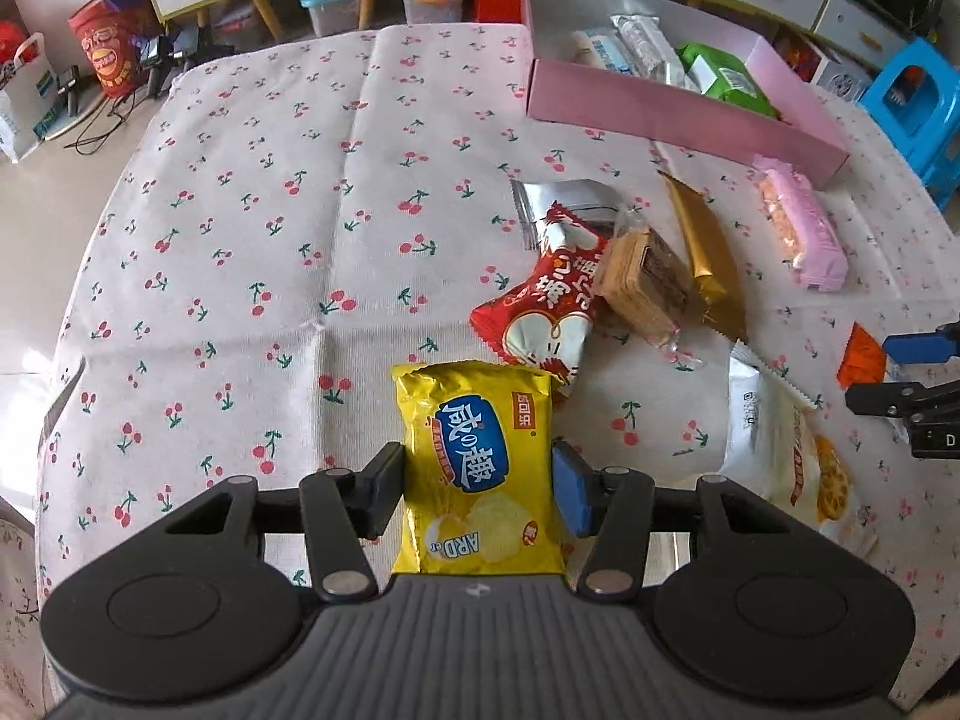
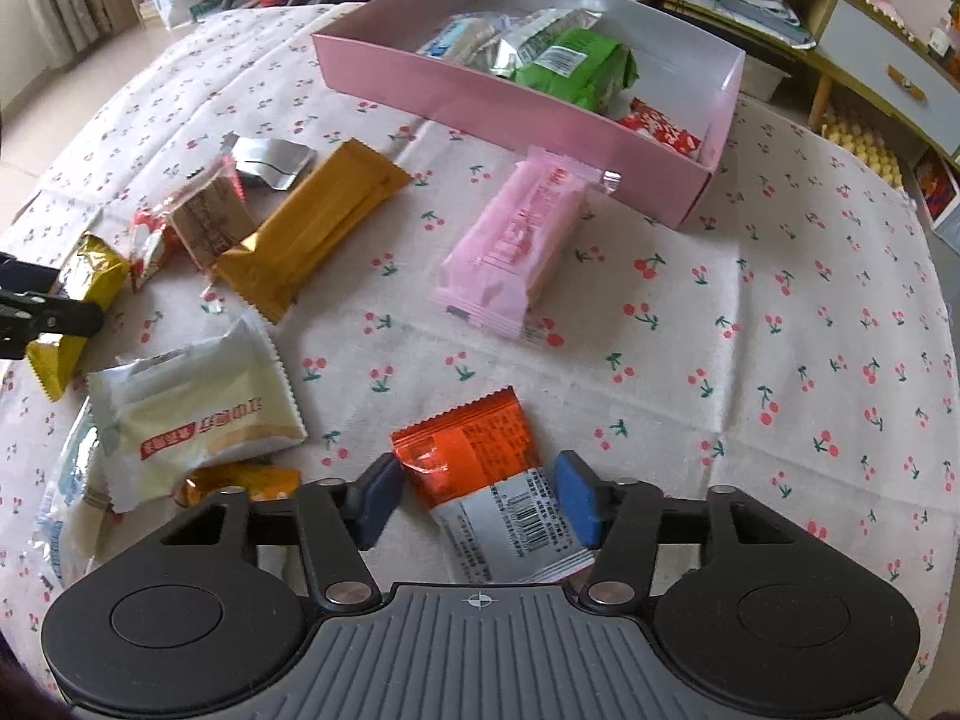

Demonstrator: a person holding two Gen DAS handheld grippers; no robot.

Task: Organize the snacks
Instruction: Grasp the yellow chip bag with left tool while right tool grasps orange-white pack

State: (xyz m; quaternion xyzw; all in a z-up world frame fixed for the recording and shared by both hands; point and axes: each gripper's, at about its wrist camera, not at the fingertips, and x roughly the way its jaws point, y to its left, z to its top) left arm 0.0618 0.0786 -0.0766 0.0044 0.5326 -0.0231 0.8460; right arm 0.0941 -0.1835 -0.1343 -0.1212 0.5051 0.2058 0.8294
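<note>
Gripping yellow chip bag (image 1: 480, 468), "ARD" label, left tongs (image 1: 477, 489)

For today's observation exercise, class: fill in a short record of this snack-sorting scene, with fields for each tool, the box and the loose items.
left tool: shut on yellow chip bag
right tool: around orange packet, grip unclear
pink box: holds green pack and others
loose on tablecloth: pink pack, gold bar, white pack
</note>
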